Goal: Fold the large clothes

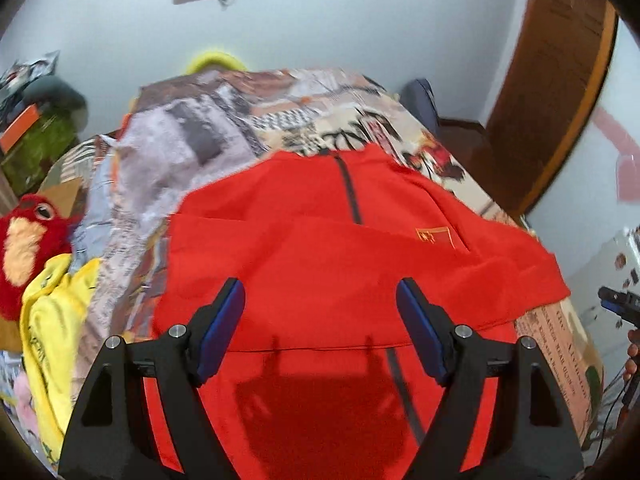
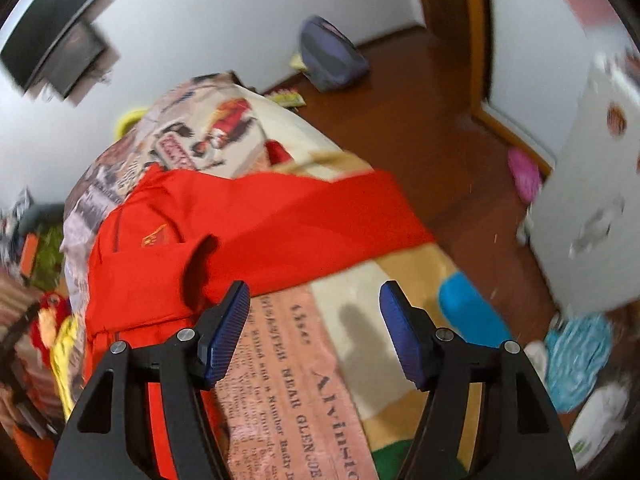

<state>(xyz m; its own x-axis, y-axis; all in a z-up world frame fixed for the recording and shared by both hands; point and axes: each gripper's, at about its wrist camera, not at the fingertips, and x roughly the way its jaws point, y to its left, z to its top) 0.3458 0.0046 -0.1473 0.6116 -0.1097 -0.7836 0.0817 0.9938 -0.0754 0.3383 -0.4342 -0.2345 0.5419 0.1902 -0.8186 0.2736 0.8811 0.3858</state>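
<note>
A large red jacket (image 1: 320,240) with a dark zip and a small yellow chest logo lies spread on the patterned bedspread (image 1: 288,112). Its lower part is folded up over the body, and one sleeve reaches out to the right. My left gripper (image 1: 320,320) is open and empty above the jacket's near part. In the right wrist view the jacket (image 2: 160,260) lies to the left with its sleeve (image 2: 340,216) stretched across the bed. My right gripper (image 2: 316,324) is open and empty above the bedspread (image 2: 288,380), just right of the jacket.
A red plush toy (image 1: 28,244) and a yellow garment (image 1: 52,320) lie at the bed's left edge. The right gripper's tip (image 1: 620,304) shows at the far right. On the wooden floor (image 2: 420,100) are a purple bag (image 2: 332,56), blue items (image 2: 472,316) and a white cabinet (image 2: 592,184).
</note>
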